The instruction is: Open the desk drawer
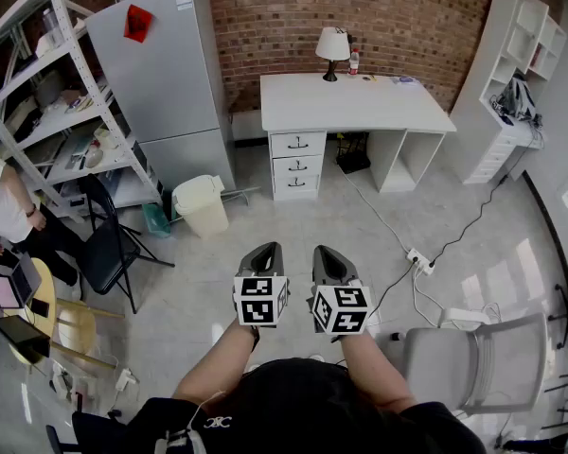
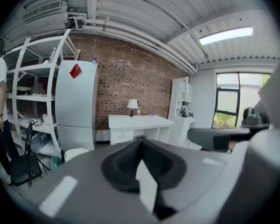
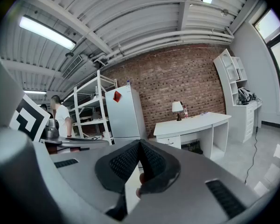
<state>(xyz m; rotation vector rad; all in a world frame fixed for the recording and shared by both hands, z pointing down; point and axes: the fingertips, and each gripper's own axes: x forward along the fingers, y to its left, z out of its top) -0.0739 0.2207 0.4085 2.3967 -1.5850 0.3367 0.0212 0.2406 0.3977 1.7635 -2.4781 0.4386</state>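
Note:
A white desk stands against the brick wall across the room, with a stack of three drawers under its left end, all closed. The same desk shows far off in the left gripper view, and the desk also in the right gripper view. My left gripper and right gripper are held side by side over the floor, well short of the desk. Both point toward it with jaws closed together and nothing between them.
A grey fridge and a white bin stand left of the desk. A black folding chair and a person are at the left, by white shelving. A grey office chair and a cable with power strip lie right.

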